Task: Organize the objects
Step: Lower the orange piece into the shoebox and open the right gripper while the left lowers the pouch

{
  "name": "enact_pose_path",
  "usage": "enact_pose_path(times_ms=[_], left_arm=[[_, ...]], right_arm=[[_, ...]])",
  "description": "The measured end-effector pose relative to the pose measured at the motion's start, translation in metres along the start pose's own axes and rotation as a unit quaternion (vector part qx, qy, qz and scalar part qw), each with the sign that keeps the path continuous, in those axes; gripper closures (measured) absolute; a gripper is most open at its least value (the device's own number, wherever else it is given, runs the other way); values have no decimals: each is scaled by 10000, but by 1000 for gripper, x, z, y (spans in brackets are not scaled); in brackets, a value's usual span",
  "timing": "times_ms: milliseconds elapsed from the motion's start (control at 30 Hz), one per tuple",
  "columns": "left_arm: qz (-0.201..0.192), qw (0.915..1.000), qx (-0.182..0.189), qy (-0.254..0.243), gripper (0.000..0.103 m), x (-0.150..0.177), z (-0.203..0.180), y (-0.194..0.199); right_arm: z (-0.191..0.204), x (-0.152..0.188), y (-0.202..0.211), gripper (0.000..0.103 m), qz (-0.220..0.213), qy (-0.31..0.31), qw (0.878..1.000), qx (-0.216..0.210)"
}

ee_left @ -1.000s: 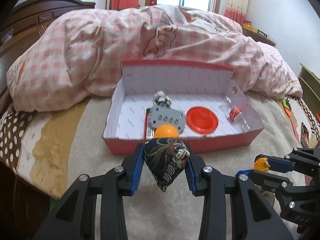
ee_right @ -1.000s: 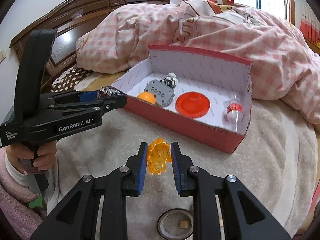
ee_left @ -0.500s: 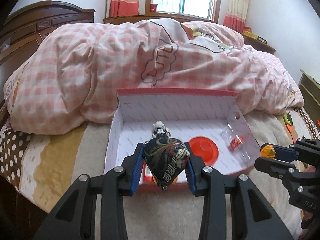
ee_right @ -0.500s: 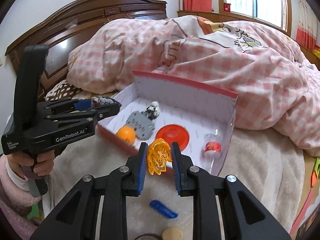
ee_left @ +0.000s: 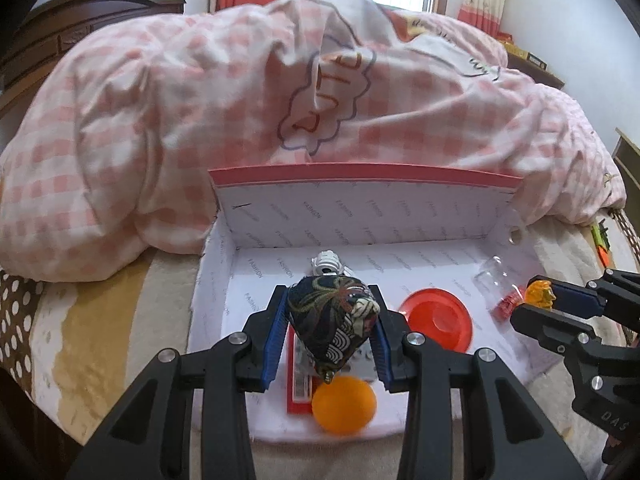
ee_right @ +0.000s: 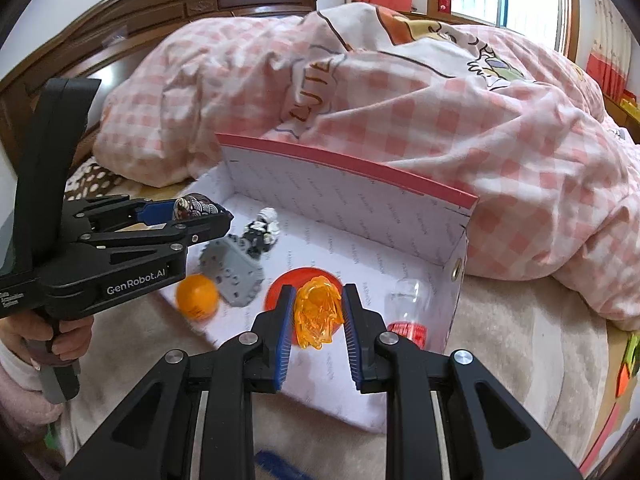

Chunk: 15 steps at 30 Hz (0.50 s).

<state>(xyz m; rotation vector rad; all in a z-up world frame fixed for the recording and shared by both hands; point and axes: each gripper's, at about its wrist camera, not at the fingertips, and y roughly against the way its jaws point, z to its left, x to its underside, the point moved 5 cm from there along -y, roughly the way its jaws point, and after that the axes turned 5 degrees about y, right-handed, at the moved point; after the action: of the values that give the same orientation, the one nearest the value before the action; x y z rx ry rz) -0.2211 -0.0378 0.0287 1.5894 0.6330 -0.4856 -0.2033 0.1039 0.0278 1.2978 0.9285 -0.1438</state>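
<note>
Left gripper (ee_left: pixel 331 330), seen from the left wrist, is clamped by its blue pads on a dark patterned fabric pouch (ee_left: pixel 331 322), held over the open red box (ee_left: pixel 360 174). The pouch bulges between the pads, so it is judged soft and light, best gripped across its widest part. "FASHION" is printed repeatedly on the white lining. Below lie an orange ball (ee_left: pixel 344 404), a red disc (ee_left: pixel 438 318) and a small clear bottle (ee_left: pixel 496 288). At the right edge an amber piece is carried by the right gripper (ee_left: pixel 540 298).

From the right wrist, the right gripper (ee_right: pixel 317 316) is narrowly closed on a translucent orange flame-shaped piece (ee_right: pixel 317 314) above the disc. It is judged rigid, light, possibly slippery and brittle at its tips; the flat sides are the sound hold. "GenRobot.AI" is read on the left gripper's body.
</note>
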Motion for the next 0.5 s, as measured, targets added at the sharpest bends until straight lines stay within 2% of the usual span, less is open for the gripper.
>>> enact_pose_path(times_ms=[300,500], left_arm=[[245,9997,-24,66,66,-8,1,-31],[404,9990,-172,15,66,-9,4,-51]], right_arm=[[-10,-12,-31,79,228,-18,9997,56],[-18,-14,-52,79,455,-21,9988,172]])
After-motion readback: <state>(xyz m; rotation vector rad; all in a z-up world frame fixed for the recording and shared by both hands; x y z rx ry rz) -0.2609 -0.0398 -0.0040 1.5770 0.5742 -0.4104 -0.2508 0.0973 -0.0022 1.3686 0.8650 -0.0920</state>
